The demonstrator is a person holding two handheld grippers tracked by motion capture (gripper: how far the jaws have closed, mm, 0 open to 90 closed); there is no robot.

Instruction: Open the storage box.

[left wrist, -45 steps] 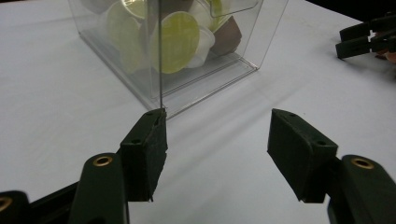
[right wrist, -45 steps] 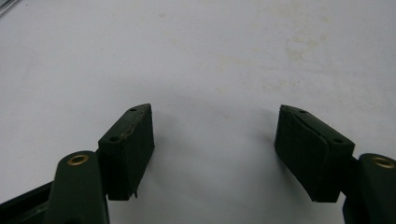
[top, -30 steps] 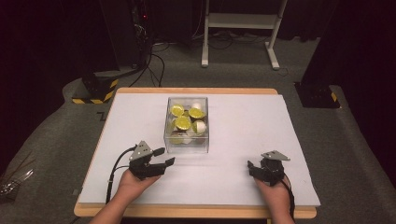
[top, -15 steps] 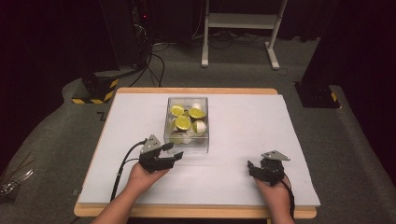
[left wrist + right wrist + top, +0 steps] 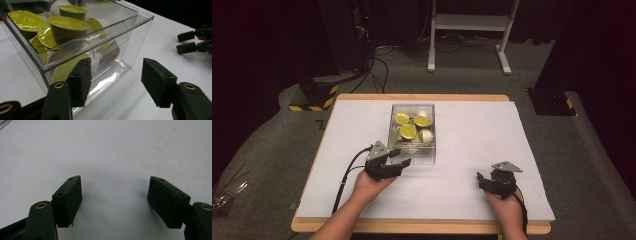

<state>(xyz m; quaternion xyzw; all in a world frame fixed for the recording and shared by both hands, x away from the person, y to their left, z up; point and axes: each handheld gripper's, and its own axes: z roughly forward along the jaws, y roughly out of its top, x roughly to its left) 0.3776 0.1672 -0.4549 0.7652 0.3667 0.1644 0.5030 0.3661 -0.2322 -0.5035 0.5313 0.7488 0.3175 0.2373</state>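
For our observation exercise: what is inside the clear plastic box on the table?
The clear plastic box holds a pile of coffee capsules with yellow-green foil lids, plus some white ones. The top capsules cover those underneath, so they cannot be counted.

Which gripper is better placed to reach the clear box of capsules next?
Probably the left gripper: its open jaws are at the near corner of the clear box. The right gripper is open too, but stands apart over bare white table.
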